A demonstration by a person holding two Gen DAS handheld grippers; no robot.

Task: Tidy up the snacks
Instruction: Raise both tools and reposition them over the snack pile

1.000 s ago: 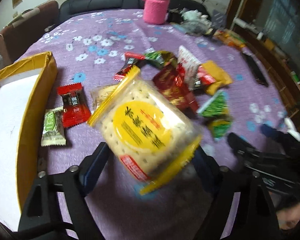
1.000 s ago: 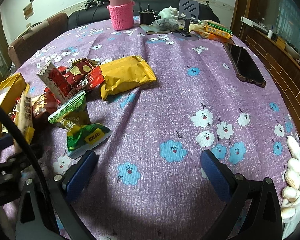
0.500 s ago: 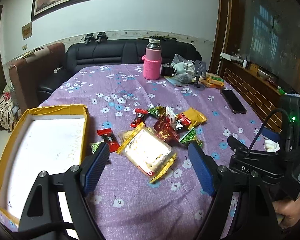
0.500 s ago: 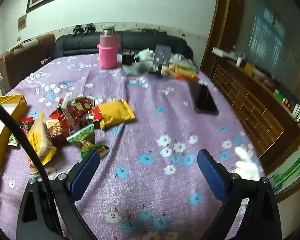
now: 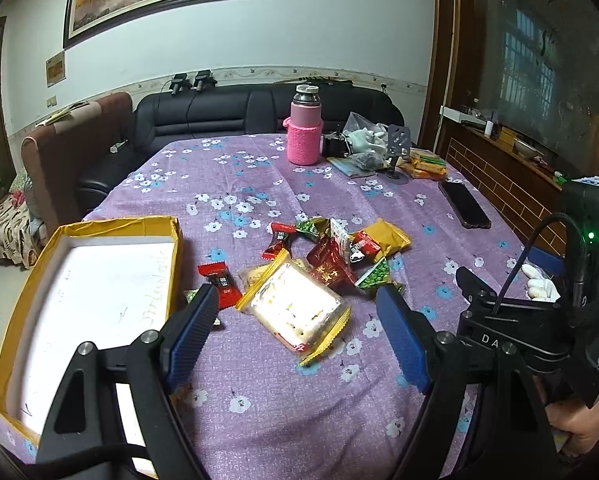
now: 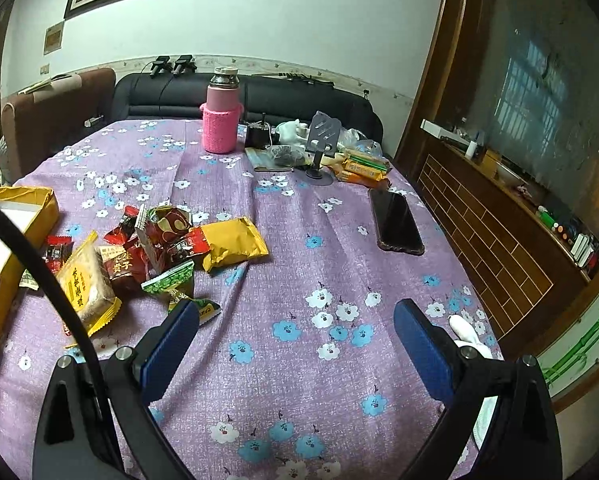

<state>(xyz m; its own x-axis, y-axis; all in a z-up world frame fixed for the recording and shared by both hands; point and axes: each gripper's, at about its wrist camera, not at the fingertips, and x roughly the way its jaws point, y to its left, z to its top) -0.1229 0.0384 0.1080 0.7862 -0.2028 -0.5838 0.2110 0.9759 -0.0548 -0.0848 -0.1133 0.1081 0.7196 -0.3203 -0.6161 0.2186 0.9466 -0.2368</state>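
1. Cracker pack (image 5: pixel 295 312) flat on the purple cloth (image 5: pixel 283 412), dead ahead at 12 o'clock of the left gripper (image 5: pixel 295 340), framed between its blue pads but well below them; not touched.
2. Long axis of the pack on the 10-to-4 o'clock diagonal, yellow sealed ends at each tip; skewed against the line between the pads, so likely needs a wrist roll before a pinch across the short side.
3. Box (image 5: pixel 31 280), yellow-rimmed with a white floor and nothing in it, at 9 to 10 o'clock of the left gripper, just beside the pack's near snacks; judged the drop spot.
4. Snack pile (image 5: pixel 339 252) at 12 to 1 o'clock just beyond the pack, touching its far edge.
5. Left gripper: jaws spread wide, nothing held, raised above the table and tilted down toward the pack.
6. Right gripper (image 6: pixel 295 348): jaws likewise wide, nothing between them, over bare cloth; pack (image 6: pixel 87 284) off at 9 to 10 o'clock, well apart.
7. Left hand clearly nearer to both pack and box; right hand's grip on its handle only partly visible.
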